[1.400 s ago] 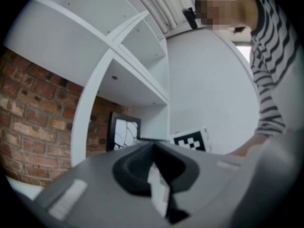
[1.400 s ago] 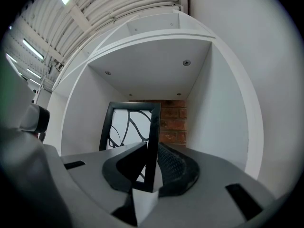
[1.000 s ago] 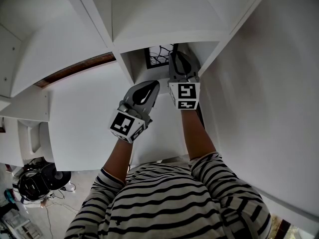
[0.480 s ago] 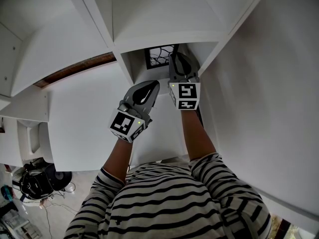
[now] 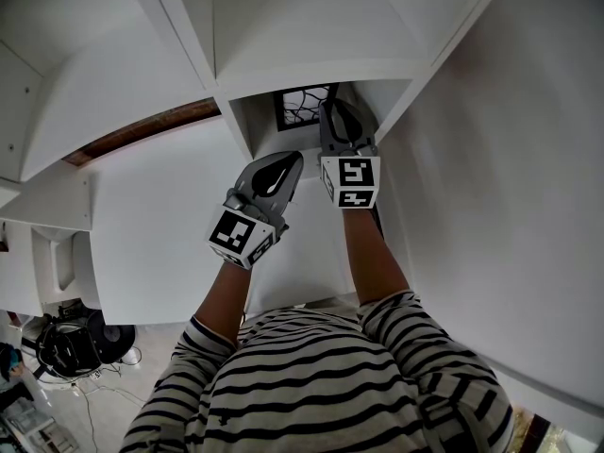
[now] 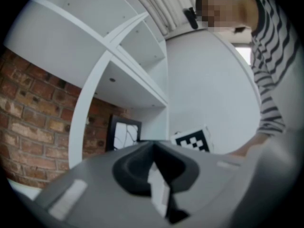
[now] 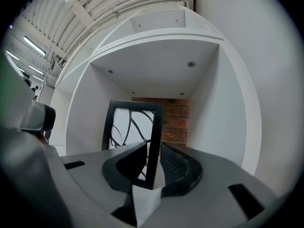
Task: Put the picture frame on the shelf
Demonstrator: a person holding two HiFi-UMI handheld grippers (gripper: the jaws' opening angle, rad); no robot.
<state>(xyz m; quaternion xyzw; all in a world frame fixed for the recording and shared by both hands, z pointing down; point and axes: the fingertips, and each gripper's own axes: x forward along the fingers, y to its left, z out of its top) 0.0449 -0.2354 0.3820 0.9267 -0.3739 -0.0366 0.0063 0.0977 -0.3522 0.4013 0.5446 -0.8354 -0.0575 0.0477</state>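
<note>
The picture frame (image 7: 130,127) is black with a white picture crossed by black lines. It stands upright inside a white shelf cubby (image 7: 156,75), in front of the brick back wall. My right gripper (image 7: 153,144) reaches into the cubby, shut on the frame's right edge, and its body hides the frame's bottom. In the head view the frame (image 5: 297,107) shows just left of the right gripper (image 5: 332,111). My left gripper (image 5: 285,163) hangs outside the cubby, lower left of it, shut and empty. In the left gripper view the frame (image 6: 122,132) is ahead of the left gripper (image 6: 153,146).
The white shelf unit (image 5: 283,26) has more cubbies above and to the left. Its back is a brick wall (image 6: 28,127). A broad white panel (image 5: 510,177) runs along the right. Dark gear and cables (image 5: 71,347) lie on the floor at lower left.
</note>
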